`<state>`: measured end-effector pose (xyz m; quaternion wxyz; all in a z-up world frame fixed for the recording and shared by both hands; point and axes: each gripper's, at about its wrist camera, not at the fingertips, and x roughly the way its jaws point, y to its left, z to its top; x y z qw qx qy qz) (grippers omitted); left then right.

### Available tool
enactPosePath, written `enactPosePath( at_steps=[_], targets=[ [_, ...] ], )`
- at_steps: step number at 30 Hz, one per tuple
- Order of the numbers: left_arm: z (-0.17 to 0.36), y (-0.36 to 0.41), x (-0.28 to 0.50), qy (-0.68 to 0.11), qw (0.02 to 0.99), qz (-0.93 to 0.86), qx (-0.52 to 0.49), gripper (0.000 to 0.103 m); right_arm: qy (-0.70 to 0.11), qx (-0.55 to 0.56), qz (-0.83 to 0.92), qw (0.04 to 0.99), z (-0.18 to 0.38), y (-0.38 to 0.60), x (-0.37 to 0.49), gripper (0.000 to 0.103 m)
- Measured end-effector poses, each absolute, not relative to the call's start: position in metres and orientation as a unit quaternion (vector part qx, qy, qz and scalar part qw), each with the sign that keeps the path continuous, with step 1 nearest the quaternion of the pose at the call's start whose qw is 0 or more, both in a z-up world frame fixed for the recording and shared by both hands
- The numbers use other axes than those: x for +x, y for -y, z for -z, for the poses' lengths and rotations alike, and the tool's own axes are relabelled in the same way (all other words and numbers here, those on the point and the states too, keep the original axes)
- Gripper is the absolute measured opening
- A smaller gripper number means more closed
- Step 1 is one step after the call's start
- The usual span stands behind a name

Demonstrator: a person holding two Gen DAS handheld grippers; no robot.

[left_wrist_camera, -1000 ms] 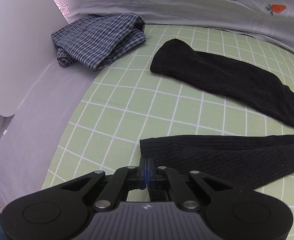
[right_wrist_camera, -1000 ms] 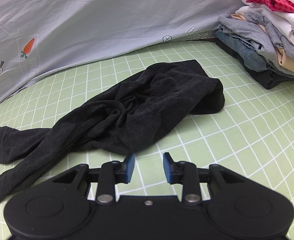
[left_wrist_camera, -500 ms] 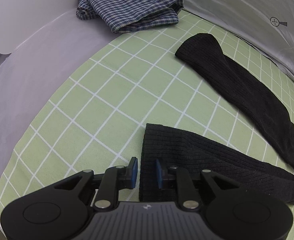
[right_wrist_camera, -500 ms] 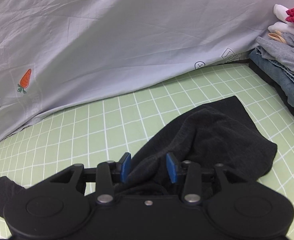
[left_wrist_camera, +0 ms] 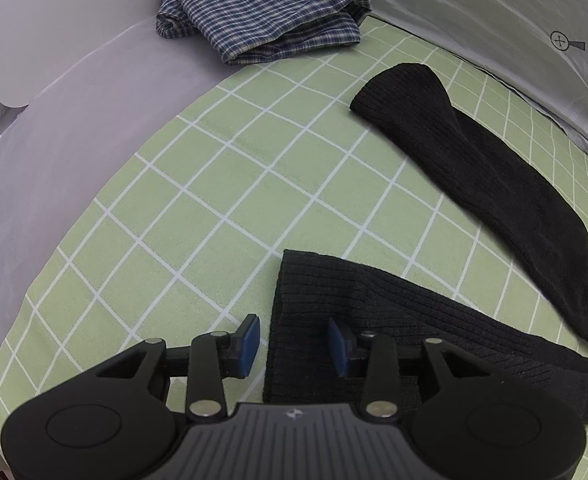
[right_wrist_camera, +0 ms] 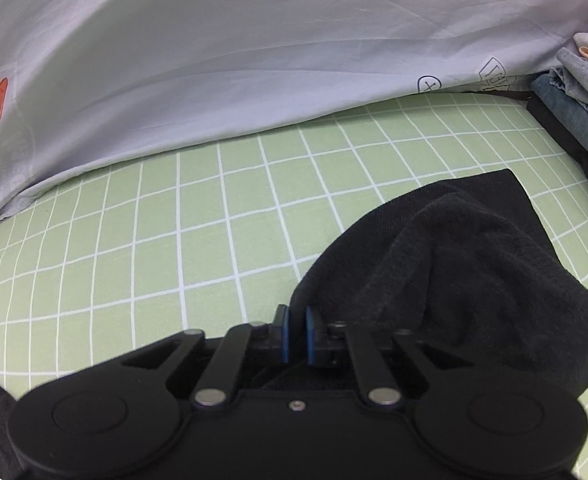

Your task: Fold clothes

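**Left jaws releasing, right jaws clamping on black garment**

Since a second ago, both tongs are changing roles. My left gripper [left_wrist_camera: 294, 338], then clenched at the cuff of the near sleeve [left_wrist_camera: 373, 320], is now standing released, its blue pads spread with the ribbed cuff edge lying flat on the green checked sheet [left_wrist_camera: 198, 208] between and below them. My right gripper [right_wrist_camera: 297, 334], then wide apart and clear of the cloth, is now drawn in close on a fold of the black garment [right_wrist_camera: 453, 272], the pads nearly touching with dark fabric rising from the gap.

I am reading this as the left end being laid down and the right end being taken up for the next fold; the task is looking early, since the garment is lying spread, not stacked.

Farther out in the left view, the far sleeve [left_wrist_camera: 493, 168] is lying straight, well apart from the near one. Beyond it, a folded plaid shirt [left_wrist_camera: 262, 8] is resting at the sheet's edge. In the right view, a clothes stack [right_wrist_camera: 581, 100] is sitting at the far right, and the grey carrot-print cover [right_wrist_camera: 254, 40] is rising behind.

Risk: thin grip may be slipping on lifting.
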<state>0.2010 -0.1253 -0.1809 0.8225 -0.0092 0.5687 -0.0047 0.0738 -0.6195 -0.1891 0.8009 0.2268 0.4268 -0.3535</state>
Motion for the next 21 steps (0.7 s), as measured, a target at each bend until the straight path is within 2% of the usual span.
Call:
enactPosePath(
  at_steps=[2,3,4,12,17,21],
  targets=[
    [0.181,0.127,0.202,-0.564,0.826,0.009,-0.01,0.034,-0.407,0.232,0.355,0.809,0.179,0.621,0.065,0.003],
    [0.18,0.127,0.202,-0.561,0.828,0.013,-0.01,0.021,-0.392,0.234,0.357,0.815,0.171,0.621,0.058,0.003],
    [0.18,0.128,0.203,-0.558,0.829,0.017,-0.011,0.014,-0.376,0.235,0.359,0.821,0.163,0.62,0.051,0.003],
    [0.175,0.138,0.202,-0.553,0.833,0.027,-0.018,0.011,-0.278,0.238,0.426,0.827,0.098,0.59,-0.059,0.003],
    [0.175,0.147,0.192,-0.552,0.833,0.041,-0.003,0.008,-0.316,0.252,0.476,0.781,0.124,0.562,-0.136,0.003],
    [0.176,0.15,0.184,-0.553,0.832,0.044,0.016,0.007,-0.339,0.306,0.487,0.744,0.156,0.551,-0.173,0.003]
  ],
)
